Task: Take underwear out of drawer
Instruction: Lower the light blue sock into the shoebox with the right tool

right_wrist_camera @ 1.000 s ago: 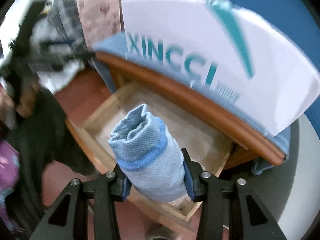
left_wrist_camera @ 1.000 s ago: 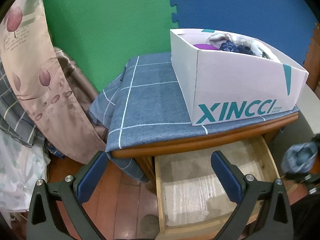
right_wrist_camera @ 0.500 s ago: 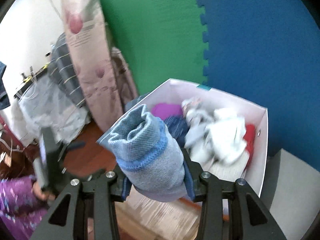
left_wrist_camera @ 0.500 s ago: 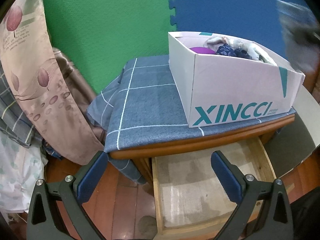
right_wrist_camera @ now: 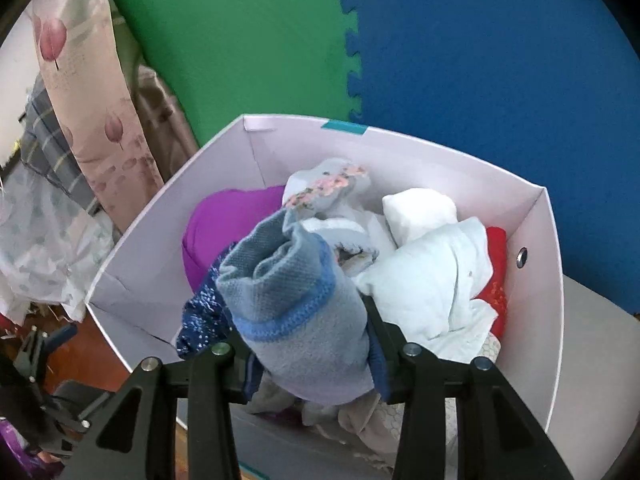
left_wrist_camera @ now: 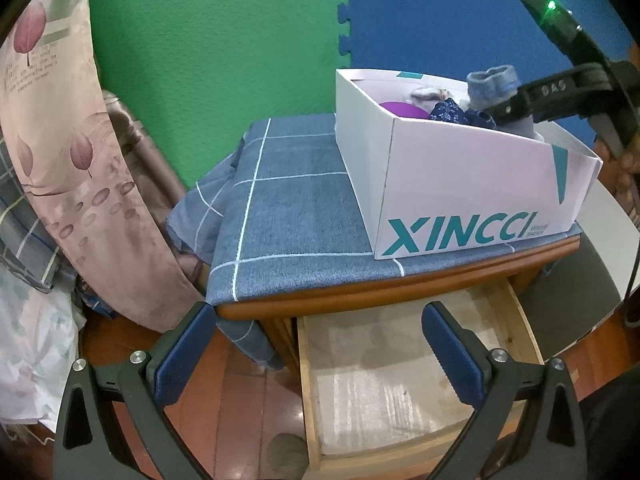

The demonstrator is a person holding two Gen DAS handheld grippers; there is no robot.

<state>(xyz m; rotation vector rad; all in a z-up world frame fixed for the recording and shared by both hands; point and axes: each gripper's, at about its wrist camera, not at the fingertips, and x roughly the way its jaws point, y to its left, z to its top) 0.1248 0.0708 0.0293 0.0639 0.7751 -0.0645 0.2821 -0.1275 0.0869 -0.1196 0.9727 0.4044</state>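
My right gripper (right_wrist_camera: 314, 352) is shut on a rolled grey-blue underwear (right_wrist_camera: 296, 308) and holds it just over the white XINCCI box (right_wrist_camera: 532, 320), above the pile of clothes. In the left wrist view the same roll (left_wrist_camera: 494, 86) and the right gripper (left_wrist_camera: 520, 110) show over the box (left_wrist_camera: 472, 184). The wooden drawer (left_wrist_camera: 404, 384) under the nightstand stands pulled out and holds only a liner. My left gripper (left_wrist_camera: 316, 344) is open and empty, in front of the drawer.
The box sits on a nightstand covered with a blue checked cloth (left_wrist_camera: 288, 208). A floral curtain (left_wrist_camera: 60, 140) and bedding hang at the left. Green and blue foam mats (left_wrist_camera: 280, 20) line the wall behind. Red-brown wood floor (left_wrist_camera: 240, 412) lies below.
My right gripper has carried the rolled underwear up from beside the drawer to just over the box. My left gripper has stayed open and has shifted only slightly.
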